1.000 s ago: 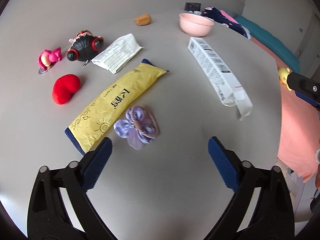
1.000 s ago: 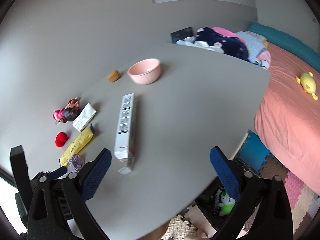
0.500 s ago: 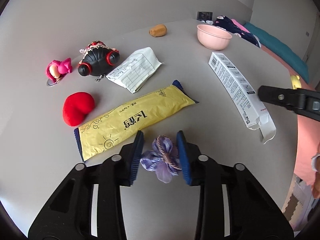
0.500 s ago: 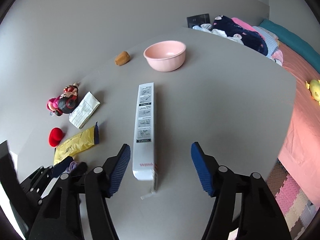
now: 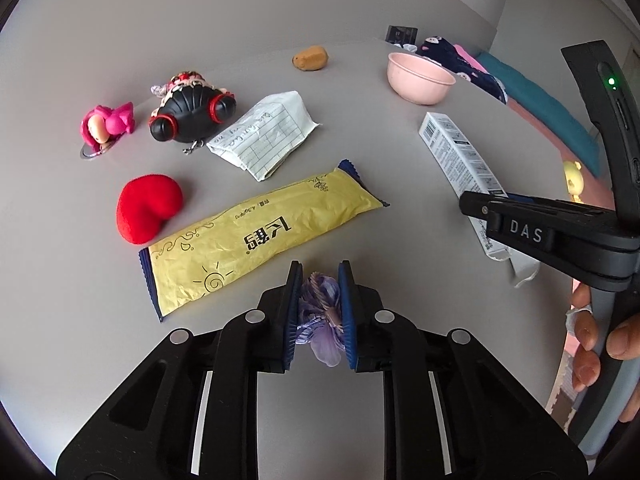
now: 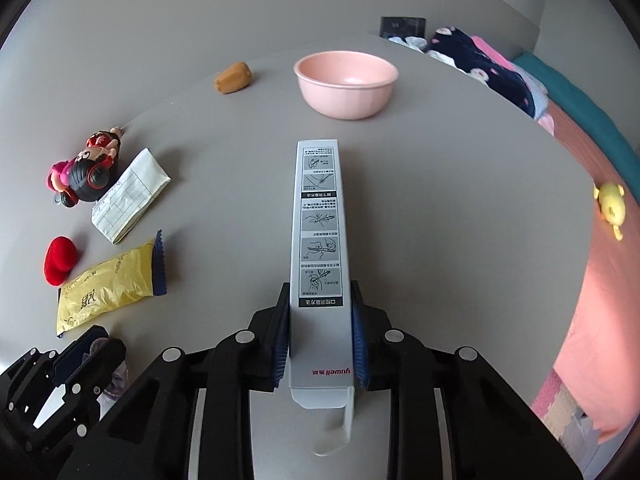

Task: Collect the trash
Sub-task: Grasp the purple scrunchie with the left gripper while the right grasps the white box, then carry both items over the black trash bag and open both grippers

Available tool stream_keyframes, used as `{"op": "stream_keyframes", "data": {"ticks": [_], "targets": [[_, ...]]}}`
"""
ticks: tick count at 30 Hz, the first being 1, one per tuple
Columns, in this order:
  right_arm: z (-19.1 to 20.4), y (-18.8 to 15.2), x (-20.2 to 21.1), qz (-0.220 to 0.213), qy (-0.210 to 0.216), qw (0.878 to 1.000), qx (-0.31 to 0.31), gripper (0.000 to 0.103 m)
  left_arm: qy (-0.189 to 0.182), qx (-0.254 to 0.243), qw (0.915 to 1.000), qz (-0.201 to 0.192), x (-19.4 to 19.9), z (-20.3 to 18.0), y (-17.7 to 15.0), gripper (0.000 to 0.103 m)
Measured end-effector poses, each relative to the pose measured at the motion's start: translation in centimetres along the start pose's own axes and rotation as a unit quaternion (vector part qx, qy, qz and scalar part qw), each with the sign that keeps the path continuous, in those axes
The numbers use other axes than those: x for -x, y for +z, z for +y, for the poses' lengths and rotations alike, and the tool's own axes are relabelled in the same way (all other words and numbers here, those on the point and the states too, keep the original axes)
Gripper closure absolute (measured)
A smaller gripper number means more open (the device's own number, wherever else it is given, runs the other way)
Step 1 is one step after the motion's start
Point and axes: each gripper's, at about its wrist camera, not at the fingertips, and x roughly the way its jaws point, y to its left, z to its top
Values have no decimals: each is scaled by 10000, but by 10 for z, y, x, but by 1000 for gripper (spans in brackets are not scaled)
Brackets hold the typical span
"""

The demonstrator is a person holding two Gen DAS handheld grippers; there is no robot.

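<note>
The left gripper had just been closing, and its blue pads pinched the purple fabric bow on the grey table, just on the near side of the yellow wrapper. The right gripper had likewise been closing, and its pads pressed both long sides of the white carton – lying right of the yellow wrapper, open flap toward the camera. Beyond the wrapper lay a folded paper packet; left of it, a red plush heart. Both grasps looked seated, so the pick-up step was in hand. The next move probably called for lifting both pieces clear – no bin was visible, though a pink bowl stood beyond the carton.
</note>
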Motion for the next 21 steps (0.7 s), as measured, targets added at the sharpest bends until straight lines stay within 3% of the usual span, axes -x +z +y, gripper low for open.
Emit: {"op": "stream_keyframes", "data": {"ticks": [9,21], "targets": [[-27,-15,24,-37,191,9997,-173,75,-165,-311,9994,-60,5,-22,1,85],[-79,-39,61,-257,384,9974,-544,75,-255,-841,9961,-20,14,-84,-9,85]]}}
